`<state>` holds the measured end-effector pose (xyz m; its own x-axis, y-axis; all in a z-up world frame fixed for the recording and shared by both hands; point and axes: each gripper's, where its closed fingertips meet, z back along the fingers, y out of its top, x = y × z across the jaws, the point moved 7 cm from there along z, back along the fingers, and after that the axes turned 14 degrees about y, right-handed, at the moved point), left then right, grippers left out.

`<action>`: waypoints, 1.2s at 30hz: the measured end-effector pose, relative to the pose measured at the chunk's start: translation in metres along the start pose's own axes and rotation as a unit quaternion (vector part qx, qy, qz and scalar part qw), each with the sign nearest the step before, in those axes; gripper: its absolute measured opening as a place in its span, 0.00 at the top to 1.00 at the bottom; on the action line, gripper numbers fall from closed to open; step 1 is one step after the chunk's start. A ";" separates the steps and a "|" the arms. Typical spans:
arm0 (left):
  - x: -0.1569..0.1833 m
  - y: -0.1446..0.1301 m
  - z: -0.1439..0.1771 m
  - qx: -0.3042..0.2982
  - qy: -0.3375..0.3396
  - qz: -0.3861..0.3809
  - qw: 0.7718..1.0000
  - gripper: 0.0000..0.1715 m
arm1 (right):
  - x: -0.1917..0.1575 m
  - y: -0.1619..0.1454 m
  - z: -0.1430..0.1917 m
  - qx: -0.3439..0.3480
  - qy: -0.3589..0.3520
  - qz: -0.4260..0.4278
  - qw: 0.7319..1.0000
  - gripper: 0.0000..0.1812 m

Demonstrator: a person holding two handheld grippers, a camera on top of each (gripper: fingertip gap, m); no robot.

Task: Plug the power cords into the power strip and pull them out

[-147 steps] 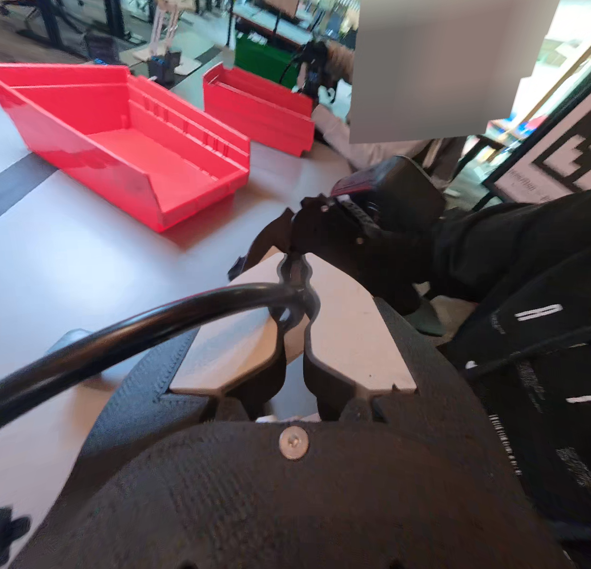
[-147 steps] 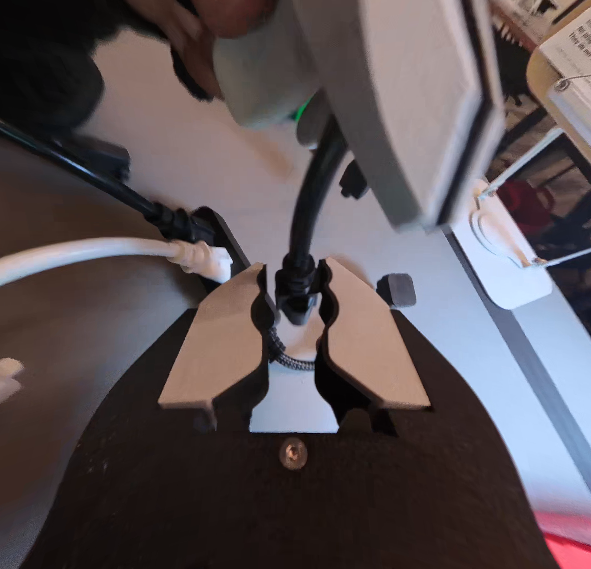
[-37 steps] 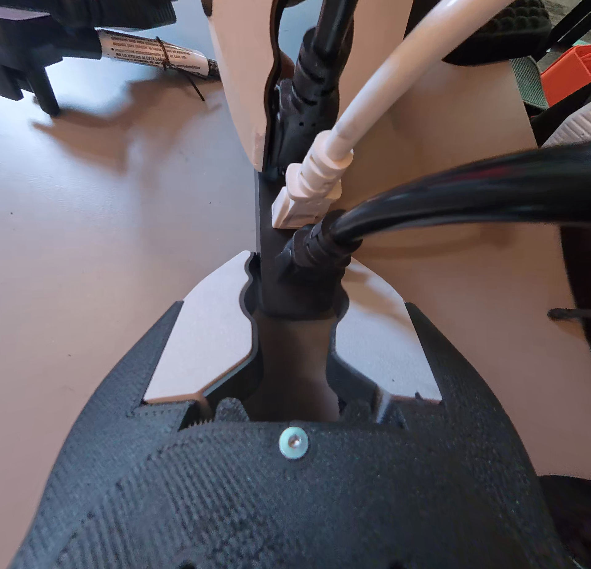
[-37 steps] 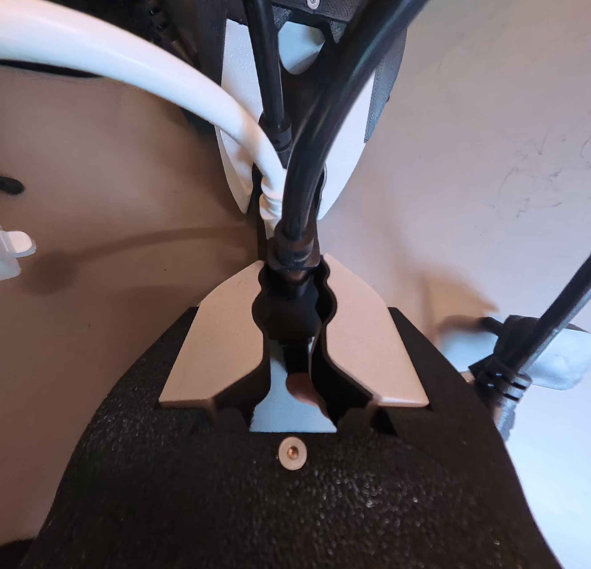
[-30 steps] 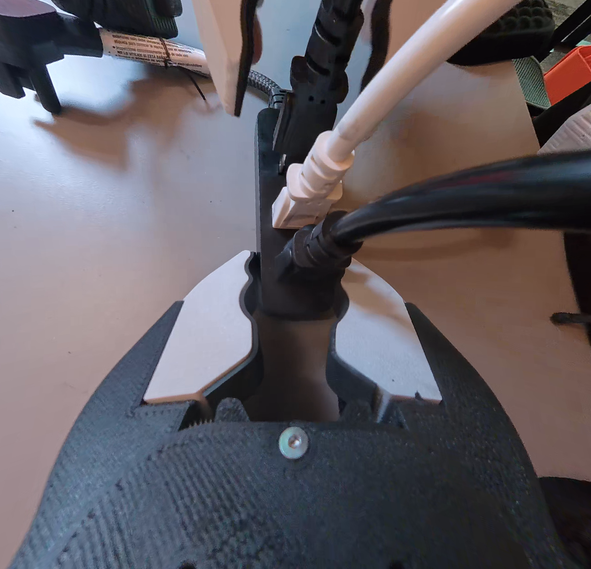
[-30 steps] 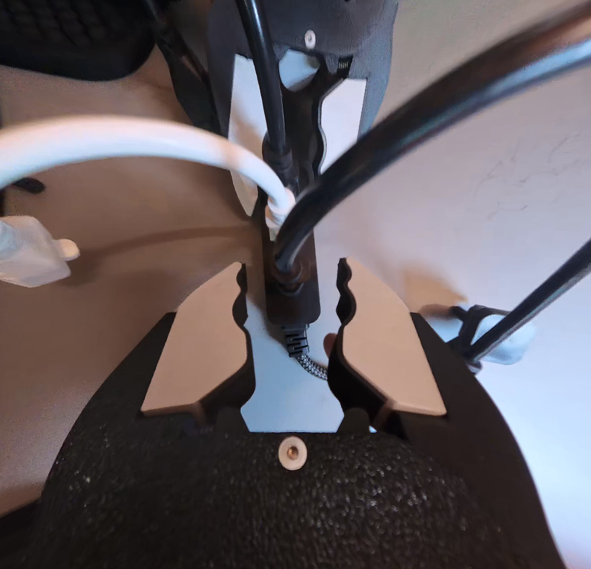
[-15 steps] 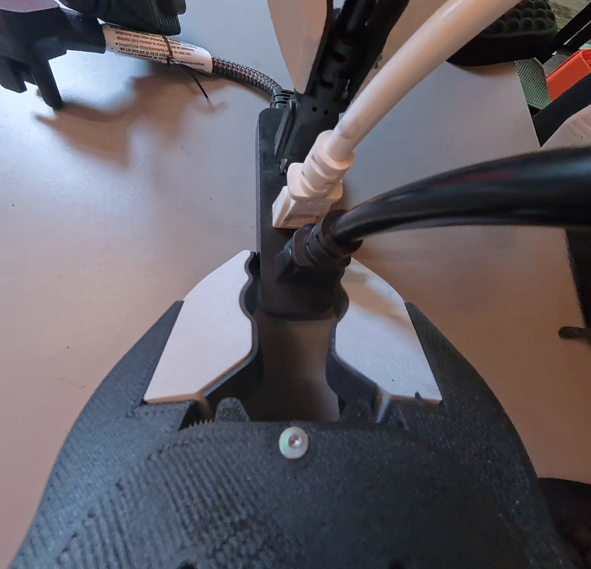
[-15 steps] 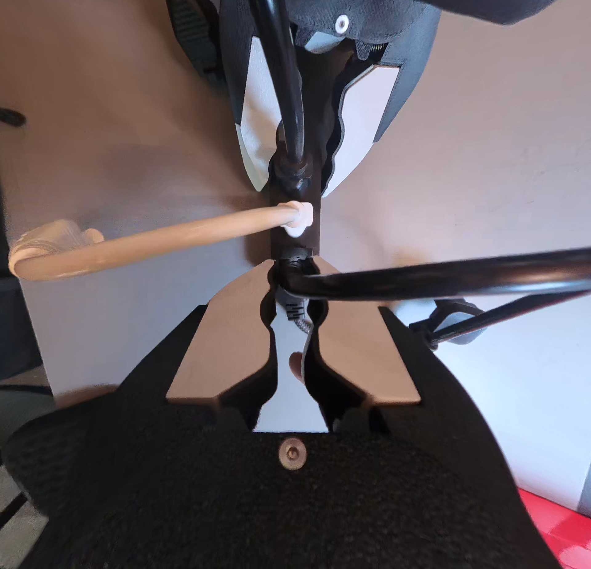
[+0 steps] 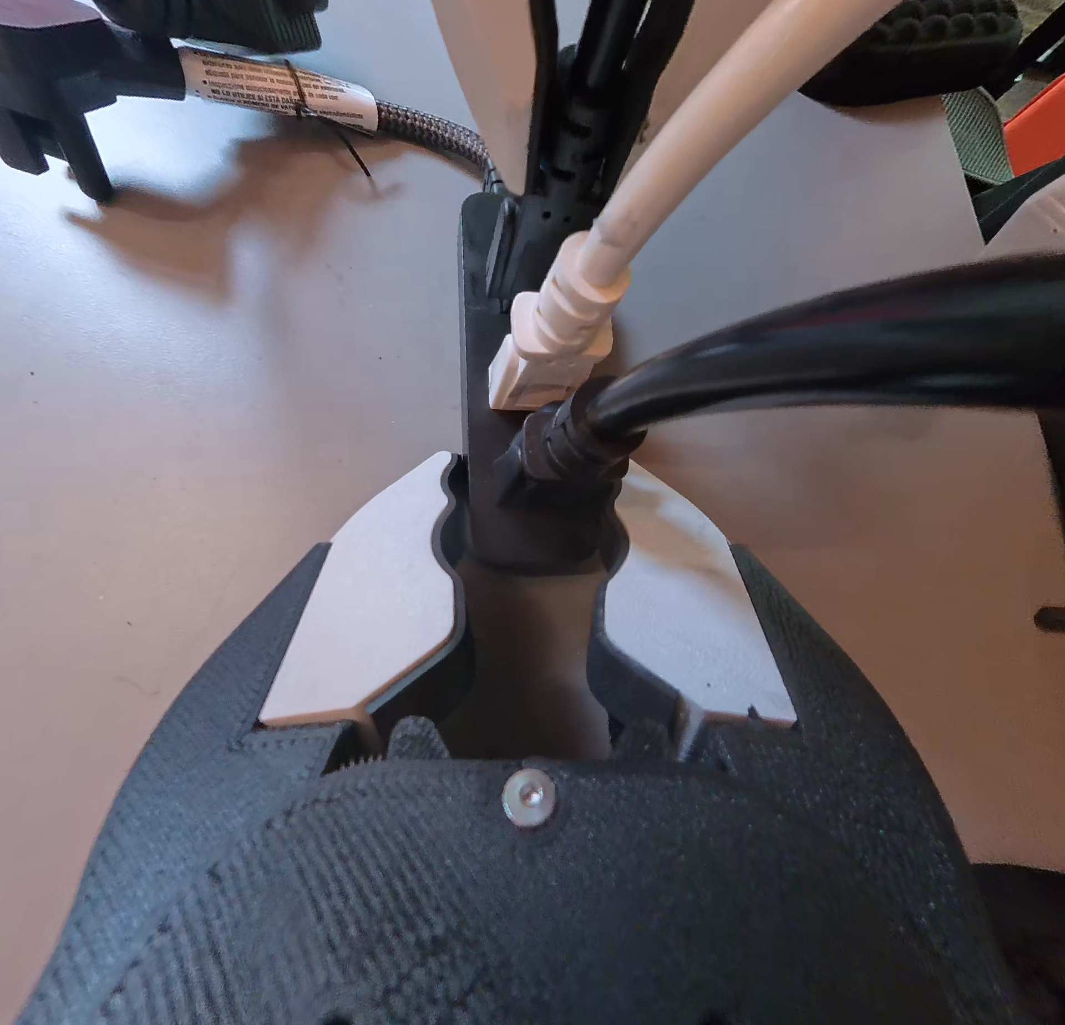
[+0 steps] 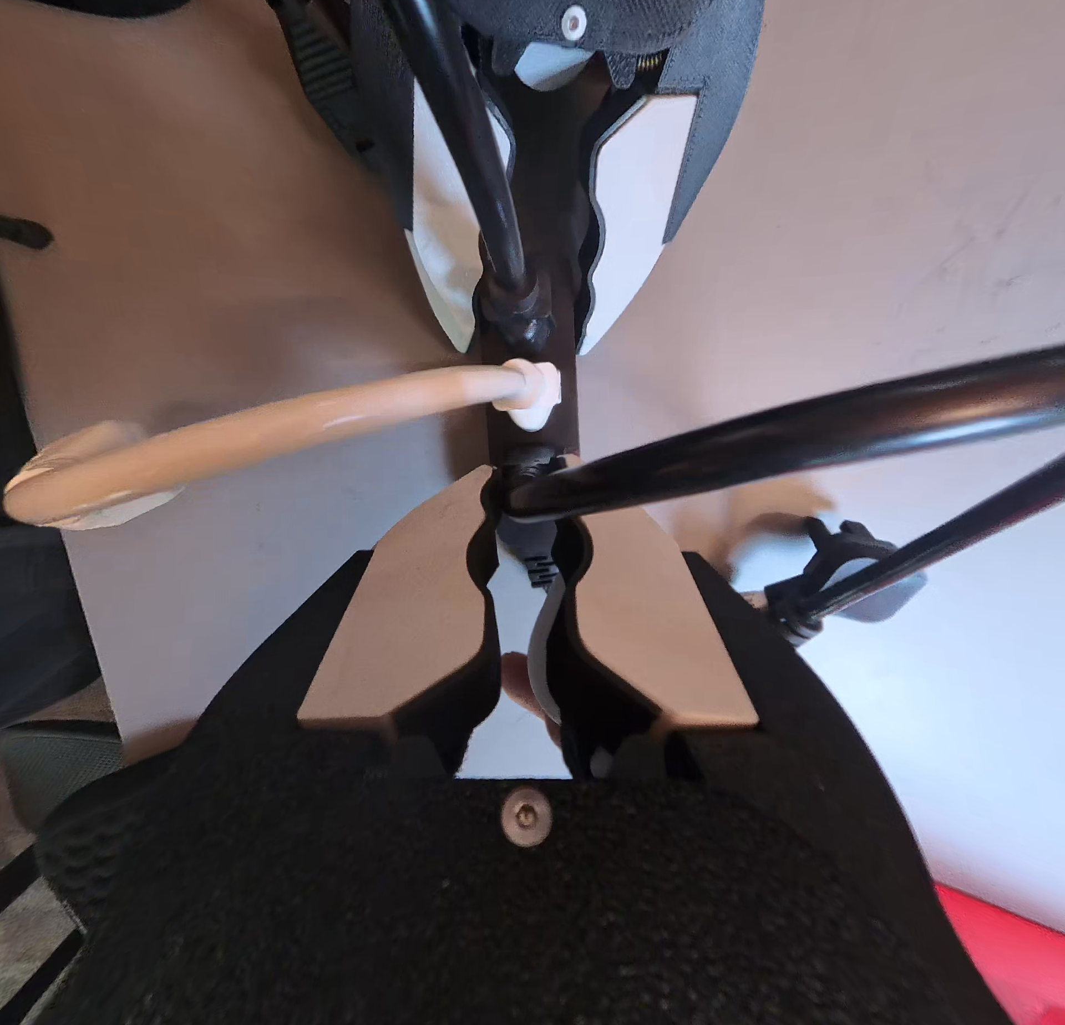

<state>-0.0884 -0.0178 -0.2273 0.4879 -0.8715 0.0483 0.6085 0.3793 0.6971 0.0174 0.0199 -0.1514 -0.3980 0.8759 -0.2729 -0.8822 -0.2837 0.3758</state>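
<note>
While the strip lies flat on the surface, the left claw is clenched on its near end, one finger pressed to each long side. Three plugs sit in the strip's top face in a row running away from this claw. Nearest, right at the fingertips, is a black plug whose thick black cord bends off to the right. Just beyond it sits a white plug, its white cord rising up and to the right. Farthest along is a second black plug, and the right claw has its two pale fingers closed on either side of that plug.

From the right wrist view, the right claw grips this plug just past its tips, the plug's cord sweeping away to the right. A braided cable runs back between the fingers toward the palm. Beyond the tips the white plug comes next, then the other black plug, with the left claw facing from the strip's far end. A loose plug lies on the surface to the right. Beyond the left claw and to its left, the braided cable leads to a black adapter.
</note>
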 end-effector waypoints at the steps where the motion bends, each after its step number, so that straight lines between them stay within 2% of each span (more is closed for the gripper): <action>1: 0.000 0.000 0.000 0.002 0.000 0.001 1.000 0.73 | -0.002 -0.001 0.000 0.006 -0.004 0.000 1.000 0.89; 5: 0.001 0.000 0.000 0.000 0.001 -0.002 1.000 0.73 | 0.002 0.008 -0.004 0.000 0.009 0.002 1.000 0.90; 10: 0.000 -0.001 0.000 0.006 0.001 0.001 1.000 0.73 | 0.000 0.001 -0.001 0.005 0.005 -0.004 1.000 0.89; 20: 0.000 0.000 0.000 0.001 0.004 -0.001 1.000 0.73 | 0.002 0.007 -0.006 -0.001 0.011 -0.001 1.000 0.89; 25: 0.000 -0.001 0.000 0.006 0.006 0.002 1.000 0.73 | -0.001 -0.003 -0.004 0.038 0.007 -0.008 0.999 0.89; 29: 0.001 0.000 0.000 0.007 0.008 0.003 1.000 0.73 | 0.003 -0.001 -0.024 -0.001 0.011 0.005 1.000 0.92; 32: 0.003 0.000 -0.001 0.017 0.011 0.004 1.000 0.73 | -0.001 -0.004 -0.021 0.005 0.005 0.022 1.000 0.91; 36: 0.001 0.000 -0.001 0.009 0.007 -0.003 1.000 0.73 | 0.003 0.001 -0.021 0.030 0.013 0.002 0.999 0.92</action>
<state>-0.0876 -0.0187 -0.2282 0.4929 -0.8694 0.0339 0.6000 0.3679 0.7104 0.0106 0.0144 -0.1702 -0.4088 0.8639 -0.2944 -0.8643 -0.2628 0.4289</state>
